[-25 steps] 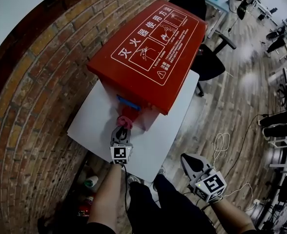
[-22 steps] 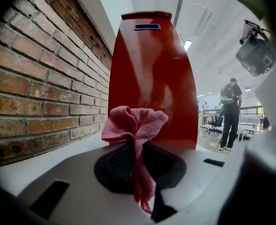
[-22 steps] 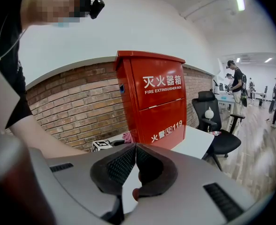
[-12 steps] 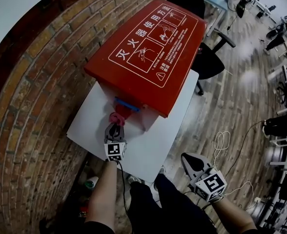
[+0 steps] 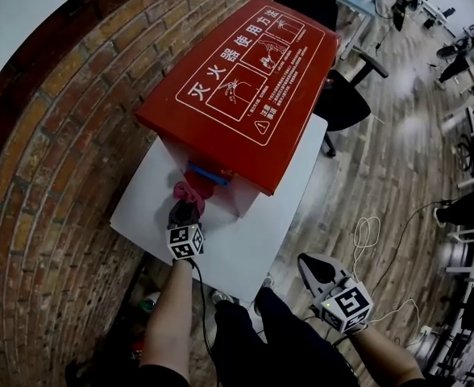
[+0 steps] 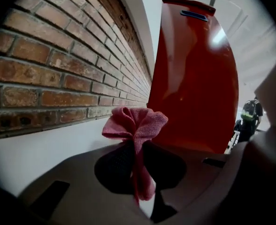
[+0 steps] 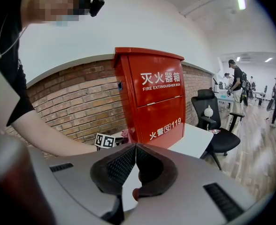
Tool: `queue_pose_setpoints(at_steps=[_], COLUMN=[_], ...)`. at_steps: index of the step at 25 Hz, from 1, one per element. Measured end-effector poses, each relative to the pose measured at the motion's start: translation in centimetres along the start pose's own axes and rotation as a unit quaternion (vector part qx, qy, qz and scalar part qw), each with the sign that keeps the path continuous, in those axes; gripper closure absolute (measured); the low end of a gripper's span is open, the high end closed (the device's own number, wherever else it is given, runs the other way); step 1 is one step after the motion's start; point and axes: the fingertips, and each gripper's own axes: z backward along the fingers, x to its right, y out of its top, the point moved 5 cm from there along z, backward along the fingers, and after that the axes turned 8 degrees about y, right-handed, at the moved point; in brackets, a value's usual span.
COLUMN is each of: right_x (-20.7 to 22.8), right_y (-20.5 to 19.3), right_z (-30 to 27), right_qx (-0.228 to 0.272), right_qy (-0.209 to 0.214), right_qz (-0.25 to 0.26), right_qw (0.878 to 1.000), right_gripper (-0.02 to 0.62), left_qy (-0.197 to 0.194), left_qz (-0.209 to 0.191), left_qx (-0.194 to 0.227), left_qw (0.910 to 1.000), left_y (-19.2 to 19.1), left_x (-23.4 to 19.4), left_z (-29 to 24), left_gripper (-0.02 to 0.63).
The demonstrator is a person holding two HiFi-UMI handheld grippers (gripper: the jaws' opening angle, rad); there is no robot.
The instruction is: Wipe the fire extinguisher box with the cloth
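**A:** Head view first. Where's the cloth?

**B:** The pink cloth [image 5: 189,192] is bunched in the left gripper [image 5: 183,210]. It is raised to the lower part of the red fire extinguisher box [image 5: 245,87], on its side face just under the blue handle [image 5: 209,173]. The box stands on the white table [image 5: 261,232], close to the brick wall [image 5: 51,151].

**A:** And the other gripper?

**B:** The right gripper [image 5: 311,268] hangs well apart from the box, off the table's near edge. I'd judge it's parked there to leave the wiping arm room.

**A:** Left gripper view?

**B:** The jaws are clamped tight on the cloth's waist, so a loose tuft fans out ahead of the tips toward the box's glossy red side. I can't tell from here whether it is touching or just short. Gripping it mid-way probably gives a soft pad to rub with and keeps the hard tips off the paint.

**A:** Right gripper view?

**B:** The jaws are pressed together with nothing between them, facing the box's lettered front from a distance. The left gripper's marker cube [image 7: 105,140] shows at the foot of the box's handle side.
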Motion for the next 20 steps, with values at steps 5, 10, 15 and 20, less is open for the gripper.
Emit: queue_pose_setpoints(at_steps=[5,10,15,20], right_x=[0.4,0.3,0.4,0.5], right_y=[-0.1,-0.2,-0.1,0.0], right_z=[0.0,-0.1,0.0,0.0], right_qx=[0.002,0.002,0.005,0.006], right_qy=[-0.009,-0.008,-0.006,-0.005], right_qz=[-0.002,-0.005,-0.008,-0.008], right_qw=[1.0,1.0,1.0,1.0], right_gripper=[0.575,0.575,0.575,0.575], left_qy=[0.011,0.011,0.003,-0.003], left_qz=[0.099,0.266,0.371,0.424], left_qx=[-0.06,-0.098,-0.103,-0.108], left_qw=[0.9932,0.9589,0.923,0.8992], left_y=[-1.0,-2.1,-2.7,-3.4], left_x=[-1.0,-1.9,-1.6,-1.0], left_z=[-1.1,-1.8,-1.4,-1.0], left_gripper=[0.551,0.551,0.551,0.551])
